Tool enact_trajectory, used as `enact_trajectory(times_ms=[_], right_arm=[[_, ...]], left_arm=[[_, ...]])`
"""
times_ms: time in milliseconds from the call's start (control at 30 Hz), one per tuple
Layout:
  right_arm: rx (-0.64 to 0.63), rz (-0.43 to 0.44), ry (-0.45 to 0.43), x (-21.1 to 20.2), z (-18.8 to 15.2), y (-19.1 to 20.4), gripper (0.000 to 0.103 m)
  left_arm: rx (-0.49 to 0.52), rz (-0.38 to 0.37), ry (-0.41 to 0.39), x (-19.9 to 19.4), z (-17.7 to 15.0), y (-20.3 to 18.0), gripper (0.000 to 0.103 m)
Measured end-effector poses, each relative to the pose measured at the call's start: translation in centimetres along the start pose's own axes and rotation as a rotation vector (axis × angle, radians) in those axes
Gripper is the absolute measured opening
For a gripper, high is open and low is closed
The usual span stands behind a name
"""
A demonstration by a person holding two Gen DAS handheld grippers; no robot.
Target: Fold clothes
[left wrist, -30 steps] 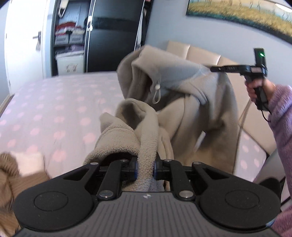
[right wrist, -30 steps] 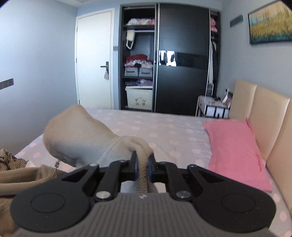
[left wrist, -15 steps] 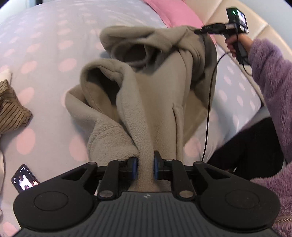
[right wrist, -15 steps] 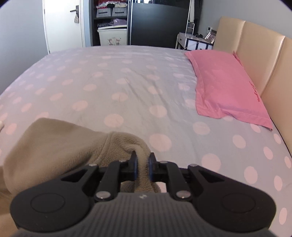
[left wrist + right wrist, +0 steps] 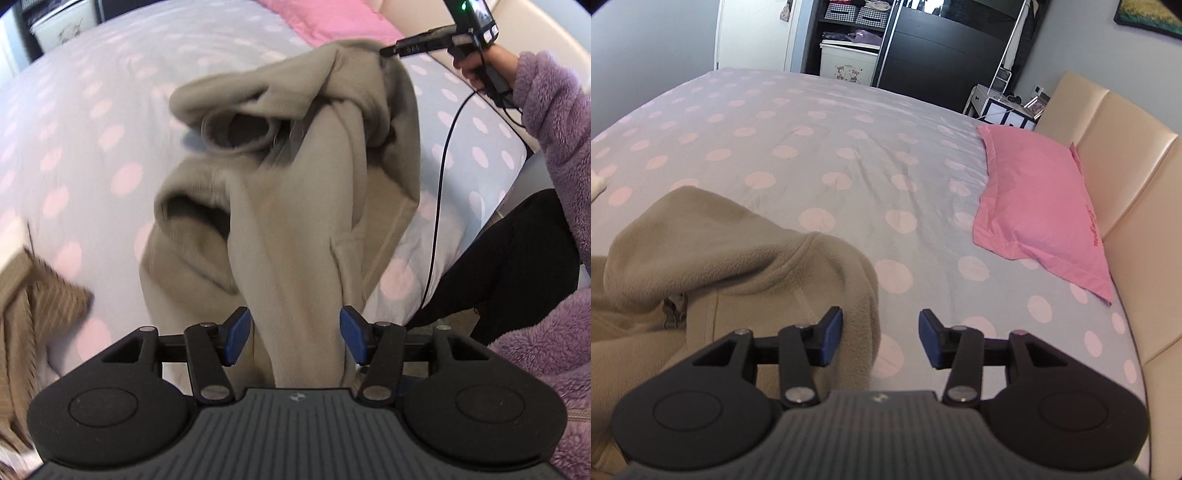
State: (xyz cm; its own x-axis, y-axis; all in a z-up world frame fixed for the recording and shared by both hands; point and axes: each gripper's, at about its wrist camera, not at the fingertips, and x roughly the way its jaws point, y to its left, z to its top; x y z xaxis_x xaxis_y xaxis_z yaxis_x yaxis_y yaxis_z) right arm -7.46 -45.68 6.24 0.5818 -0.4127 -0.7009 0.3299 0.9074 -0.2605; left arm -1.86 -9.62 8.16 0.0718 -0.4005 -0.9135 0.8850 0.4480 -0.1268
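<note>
Both grippers' jaws just opening. Left gripper (image 5: 293, 338) apart, beige hoodie (image 5: 295, 221) loose between pads, long axis running up frame toward right gripper (image 5: 881, 338), apart, hoodie edge lower left. Hoodie dropping onto bed (image 5: 812, 147).

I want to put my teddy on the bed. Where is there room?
Lots of bare dotted bedspread between the beige fleece hoodie and the pink pillow, and toward the wardrobe. It is crowded near the hoodie and the striped brown garment.
</note>
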Motion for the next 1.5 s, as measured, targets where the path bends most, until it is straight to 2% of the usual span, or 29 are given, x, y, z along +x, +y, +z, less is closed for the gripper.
enact_trajectory(times_ms=[67, 133, 267, 333, 467, 533, 633, 733, 833, 867, 900, 933, 967, 1000, 1033, 1067, 1233, 1333, 1500], right_arm=[[-0.025, -0.034, -0.013, -1.0, -0.2, -0.1, 0.057], [-0.040, -0.055, -0.031, -2.1, -0.3, -0.3, 0.058], [-0.023, -0.049, -0.056, -4.1, -1.2, -0.9, 0.061], [-0.014, -0.017, -0.061, -4.8, -1.9, -0.8, 0.061], [-0.021, 0.073, -0.040, -5.6, -4.3, 1.3, 0.063], [-0.029, 0.077, 0.001, -5.0, -5.7, 2.5, 0.070], [-0.049, 0.044, 0.074, -3.0, -8.0, 3.5, 0.077], [-0.013, 0.081, 0.179, -0.1, -10.0, 3.4, 0.077], [0.029, 0.111, 0.224, 2.6, -11.3, 3.6, 0.076], [0.041, 0.118, 0.234, 3.4, -11.6, 3.7, 0.075], [0.053, 0.126, 0.244, 4.2, -12.0, 3.8, 0.067], [0.068, 0.134, 0.252, 4.8, -12.2, 3.9, 0.050], [0.087, 0.139, 0.258, 5.3, -12.5, 4.0, 0.040], [0.103, 0.139, 0.254, 5.5, -12.7, 4.0, 0.025], [0.116, 0.137, 0.250, 5.7, -12.9, 4.0, 0.015], [0.120, 0.129, 0.243, 5.7, -12.9, 4.0, 0.011], [0.137, 0.031, 0.188, 3.8, -11.8, 1.7, 0.008], [0.180, 0.008, 0.147, 2.1, -10.3, -0.9, 0.008], [0.121, -0.111, 0.009, -1.7, -6.1, -3.1, 0.007]], left_arm=[[0.017, 0.000, -0.040, -0.8, 1.2, 0.2, 0.052], [0.037, 0.016, -0.090, -1.5, 2.5, 0.4, 0.058], [0.046, 0.042, -0.135, -0.6, 5.4, 2.1, 0.059], [0.044, 0.065, -0.137, 1.1, 6.7, 3.7, 0.059], [0.033, 0.105, -0.095, 6.5, 9.0, 7.6, 0.059], [0.007, 0.107, -0.071, 9.6, 9.7, 10.0, 0.059], [-0.089, 0.065, -0.028, 13.6, 10.1, 13.7, 0.059], [-0.184, -0.002, 0.032, 17.2, 10.2, 16.2, 0.059], [-0.231, -0.031, 0.077, 19.6, 10.1, 17.3, 0.059], [-0.249, -0.044, 0.086, 20.0, 10.1, 17.5, 0.056], [-0.271, -0.061, 0.093, 20.3, 10.0, 17.8, 0.051], [-0.292, -0.077, 0.097, 20.3, 9.9, 18.0, 0.044], [-0.301, -0.086, 0.096, 20.1, 9.9, 18.1, 0.040], [-0.303, -0.092, 0.093, 19.8, 9.9, 18.2, 0.032], [-0.303, -0.095, 0.086, 19.3, 9.9, 18.2, 0.026], [-0.298, -0.086, 0.071, 18.7, 10.0, 18.0, 0.024], [-0.273, 0.004, -0.007, 14.4, 10.4, 17.0, 0.019], [-0.266, 0.055, -0.050, 11.1, 10.1, 16.8, 0.018], [-0.269, 0.139, -0.122, 4.0, 8.9, 17.2, 0.018]])
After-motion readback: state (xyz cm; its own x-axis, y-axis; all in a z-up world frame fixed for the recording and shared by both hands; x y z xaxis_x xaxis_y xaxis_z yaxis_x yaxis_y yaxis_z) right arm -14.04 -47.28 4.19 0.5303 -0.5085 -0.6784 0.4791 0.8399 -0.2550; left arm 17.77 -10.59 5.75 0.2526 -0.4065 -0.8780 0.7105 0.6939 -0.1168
